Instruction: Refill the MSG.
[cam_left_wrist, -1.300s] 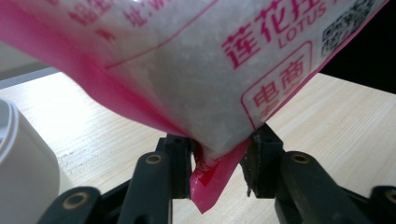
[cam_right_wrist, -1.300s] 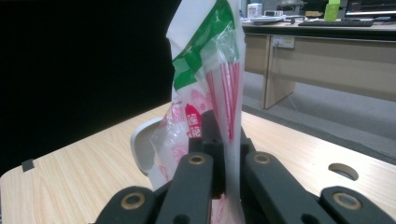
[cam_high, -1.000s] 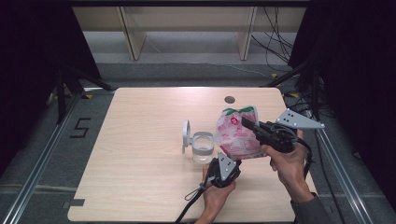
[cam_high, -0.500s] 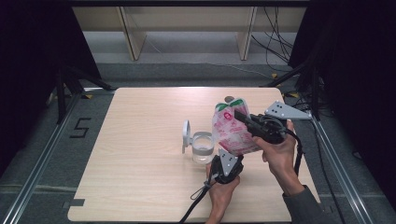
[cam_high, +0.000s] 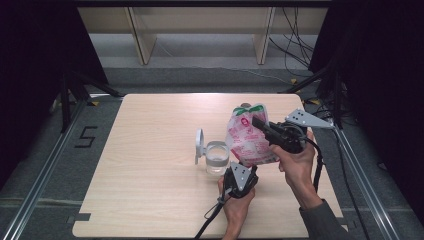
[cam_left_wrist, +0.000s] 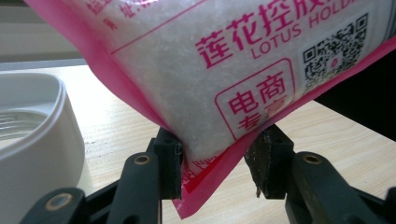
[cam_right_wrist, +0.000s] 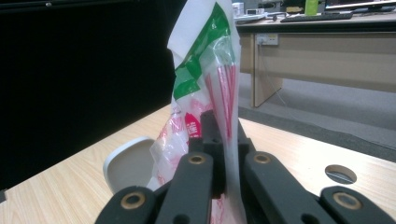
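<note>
On the table (cam_high: 150, 190), the jar (cam_high: 217, 158) stands near the middle with its lid (cam_high: 199, 146) hinged up on its left. Just right of the jar, the bag (cam_high: 248, 137) hangs above the tabletop, the right gripper (cam_high: 260, 123) at its upper edge, the left gripper (cam_high: 239, 176) under its lower corner, nearer the person.

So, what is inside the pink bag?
Through the clear part of the pink bag, white grains like sugar or salt fill its lower half. Print hides the rest, and the top is pinched shut by the right gripper.
</note>
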